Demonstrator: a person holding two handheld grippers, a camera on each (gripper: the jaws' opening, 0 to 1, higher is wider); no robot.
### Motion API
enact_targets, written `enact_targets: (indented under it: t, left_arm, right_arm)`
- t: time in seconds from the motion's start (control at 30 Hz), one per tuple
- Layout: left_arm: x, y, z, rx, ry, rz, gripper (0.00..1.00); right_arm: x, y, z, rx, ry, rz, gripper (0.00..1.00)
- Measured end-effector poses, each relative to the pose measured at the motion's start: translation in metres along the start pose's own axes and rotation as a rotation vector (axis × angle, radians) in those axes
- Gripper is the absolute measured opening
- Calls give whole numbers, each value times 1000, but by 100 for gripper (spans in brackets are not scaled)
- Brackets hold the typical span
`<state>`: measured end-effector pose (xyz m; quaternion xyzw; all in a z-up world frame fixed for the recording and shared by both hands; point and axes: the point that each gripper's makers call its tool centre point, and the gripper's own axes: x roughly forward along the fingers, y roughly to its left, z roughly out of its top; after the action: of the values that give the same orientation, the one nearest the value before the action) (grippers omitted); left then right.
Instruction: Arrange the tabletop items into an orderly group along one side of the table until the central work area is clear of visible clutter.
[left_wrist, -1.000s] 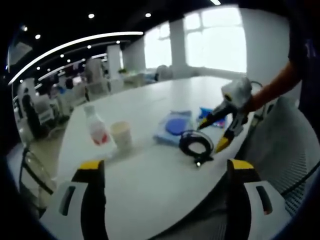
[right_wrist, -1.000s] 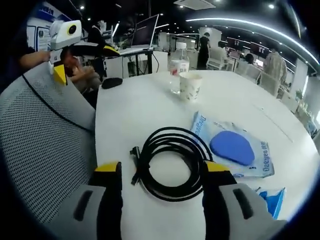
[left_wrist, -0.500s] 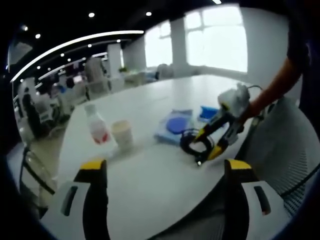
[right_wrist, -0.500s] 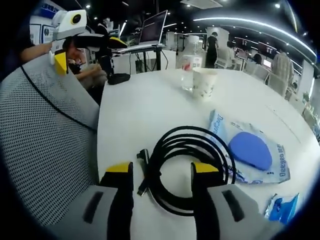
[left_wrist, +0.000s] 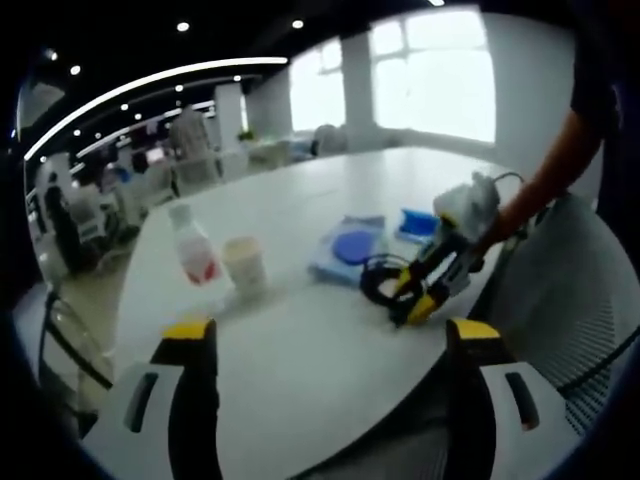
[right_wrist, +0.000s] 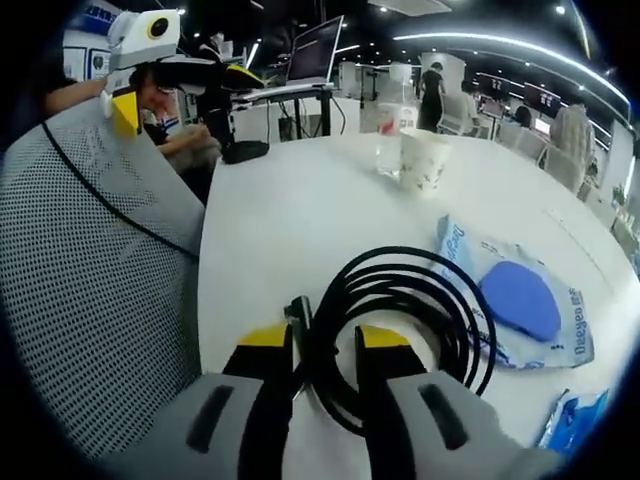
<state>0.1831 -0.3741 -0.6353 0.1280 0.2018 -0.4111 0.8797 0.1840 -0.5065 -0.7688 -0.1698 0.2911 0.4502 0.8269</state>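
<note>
Coiled black cable (right_wrist: 405, 325) on white round table (right_wrist: 290, 220), near edge, right gripper (right_wrist: 325, 345) jaws closed on its near loop; left gripper (left_wrist: 325, 345) jaws wide apart, off the table; paper cup (right_wrist: 423, 160), clear plastic bottle (right_wrist: 390, 135) behind.

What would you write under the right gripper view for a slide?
Right gripper closing its jaws around a coiled black cable on a white table.

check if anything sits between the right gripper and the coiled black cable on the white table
Nothing visible does. The right gripper already has its yellow-tipped jaws either side of the near strands of the coiled black cable on the white round table, and they look nearly closed on it.
</note>
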Motion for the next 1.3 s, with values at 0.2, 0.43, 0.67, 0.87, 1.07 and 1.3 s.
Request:
enact_targets:
  t: [0.2, 0.43, 0.67, 0.87, 1.07, 1.3]
  left_arm:
    - [0, -1, 0, 1, 3, -4, 91]
    - [0, -2, -1, 4, 11, -7, 90]
    - [1, -4, -1, 10, 15, -12, 90]
    - [1, -4, -1, 7, 13, -12, 90]
    - [2, -4, -1, 6, 11, -14, 90]
    - [2, -6, 1, 9, 9, -15, 90]
  right_arm:
    - [0, 1, -1, 2, 4, 7, 13]
    - [-4, 1, 2, -23, 0, 3, 12]
    - [-16, 0, 11, -41, -17, -9, 10]
    - [-29, -2, 21, -40, -49, -26, 10]
    - [-43, -4, 33, -35, -83, -54, 10]
    - [-54, -7, 41, -34, -102, -79, 10]
